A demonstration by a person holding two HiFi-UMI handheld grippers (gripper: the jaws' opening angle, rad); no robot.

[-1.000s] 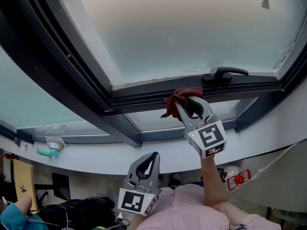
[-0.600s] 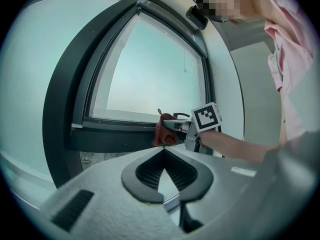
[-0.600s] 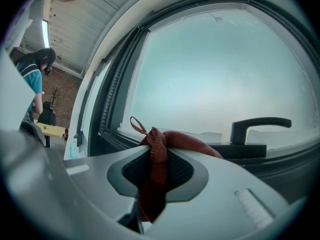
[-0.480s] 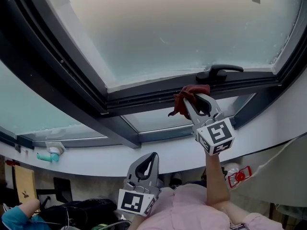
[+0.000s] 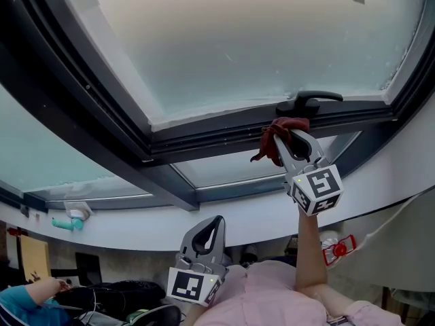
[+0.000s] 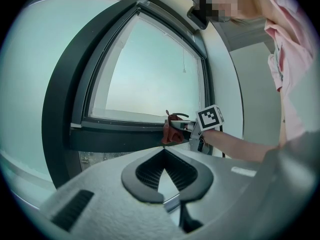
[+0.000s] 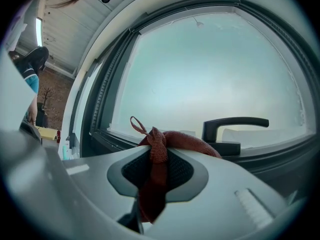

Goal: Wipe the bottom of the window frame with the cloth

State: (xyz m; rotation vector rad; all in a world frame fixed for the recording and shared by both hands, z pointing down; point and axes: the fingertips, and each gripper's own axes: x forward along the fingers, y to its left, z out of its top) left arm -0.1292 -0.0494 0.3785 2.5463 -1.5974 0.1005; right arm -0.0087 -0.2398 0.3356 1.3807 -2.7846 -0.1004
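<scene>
no words, brands or numbers can be read anywhere; the only print is black-and-white square markers [image 5: 191,285] on the left hand-held gripper [image 5: 216,221] and right hand-held gripper [image 5: 288,132].

cloth [image 5: 269,140] — dark red, bunched | at bottom rail of dark window frame [image 5: 204,138] — right part

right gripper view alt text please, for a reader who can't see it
The right gripper has its grey jaws shut on a rust-red woven cloth, held up near the dark bottom window frame. A black lever handle sits just beyond, under a pale frosted pane.
</scene>
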